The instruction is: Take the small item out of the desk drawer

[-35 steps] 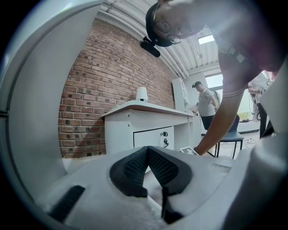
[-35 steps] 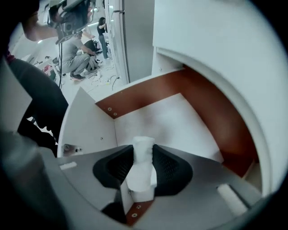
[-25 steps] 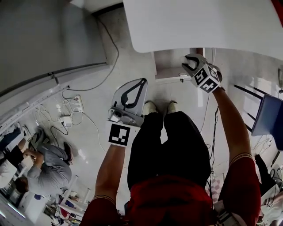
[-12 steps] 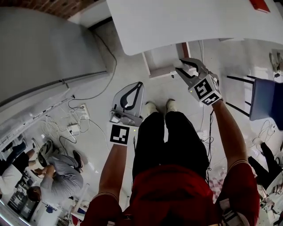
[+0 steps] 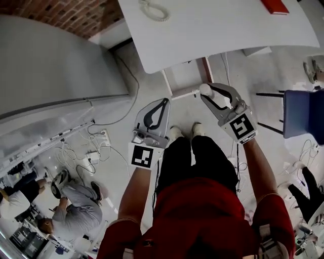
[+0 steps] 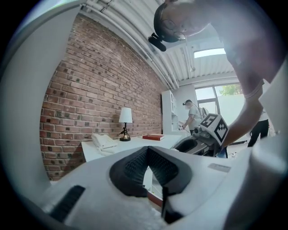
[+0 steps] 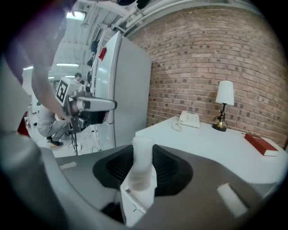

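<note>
My right gripper (image 5: 208,92) is raised in front of the white desk (image 5: 223,35), shut on a small white bottle (image 5: 205,90). In the right gripper view the bottle (image 7: 143,168) stands upright between the black pads (image 7: 168,168), its cap pointing toward the desk. Below the desk's near edge a white drawer (image 5: 183,81) sticks out, just beyond the bottle. My left gripper (image 5: 164,101) hangs to the left of the drawer, its tips together and nothing in them. In the left gripper view its fingertips (image 6: 147,150) meet, and the right gripper (image 6: 204,134) shows beyond.
On the desk are a white telephone (image 5: 154,10), a red book (image 5: 276,6) and a table lamp (image 7: 223,105). A large grey cabinet (image 5: 55,66) stands at the left, a blue chair (image 5: 304,114) at the right. Cables (image 5: 96,139) and a seated person (image 5: 76,212) occupy the floor at the lower left.
Both grippers have risen. The right one has come up and away from the drawer, with the white bottle now visible in its jaws. The left gripper stays shut and empty.
</note>
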The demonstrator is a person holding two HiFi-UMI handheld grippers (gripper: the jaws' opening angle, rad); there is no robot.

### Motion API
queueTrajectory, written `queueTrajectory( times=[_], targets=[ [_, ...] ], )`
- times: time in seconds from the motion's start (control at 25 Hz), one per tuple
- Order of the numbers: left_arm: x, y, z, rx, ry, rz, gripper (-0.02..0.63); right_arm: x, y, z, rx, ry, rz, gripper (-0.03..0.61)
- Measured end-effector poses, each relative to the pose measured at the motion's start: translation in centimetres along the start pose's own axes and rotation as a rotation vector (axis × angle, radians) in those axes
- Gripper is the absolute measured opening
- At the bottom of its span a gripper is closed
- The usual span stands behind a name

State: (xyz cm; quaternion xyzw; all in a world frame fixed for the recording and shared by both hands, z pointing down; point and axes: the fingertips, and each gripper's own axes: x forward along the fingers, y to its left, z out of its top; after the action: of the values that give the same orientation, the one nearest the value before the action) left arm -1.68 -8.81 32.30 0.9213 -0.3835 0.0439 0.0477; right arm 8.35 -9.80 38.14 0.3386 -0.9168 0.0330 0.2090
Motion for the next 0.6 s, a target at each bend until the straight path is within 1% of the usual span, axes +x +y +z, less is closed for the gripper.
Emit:
queueTrajectory(
  times=[0.04,0.2,0.28,0.36,0.44,0.6],
  targets=[
    [0.0,-0.3,1.0,0.000,-0.012,-0.004,0.003,-0.8,-0.2,1.4,0.025,-0.049,-0.013,0.144],
    [-0.8,-2.1,5.2,0.006,-0.051,-0.023,0.003,-4.4,-0.8,6.6,0.181,-0.216,-0.069,0.144],
    [-1.6,-3.3,6.9,0.002,-0.066,-0.027,0.003,-6.4,-0.4,8.6,0.225,-0.282,-0.082,0.144],
    [-2.4,-4.3,8.3,-0.004,-0.083,-0.029,0.003,-8.2,0.2,10.2,0.252,-0.344,-0.082,0.143],
    [-2.8,-4.9,9.7,-0.003,-0.100,-0.031,0.003,-9.7,0.9,11.7,0.276,-0.394,-0.061,0.144],
    [-3.8,-5.5,11.8,0.019,-0.113,-0.042,0.003,-11.6,1.9,14.4,0.257,-0.427,-0.054,0.143]
  ],
)
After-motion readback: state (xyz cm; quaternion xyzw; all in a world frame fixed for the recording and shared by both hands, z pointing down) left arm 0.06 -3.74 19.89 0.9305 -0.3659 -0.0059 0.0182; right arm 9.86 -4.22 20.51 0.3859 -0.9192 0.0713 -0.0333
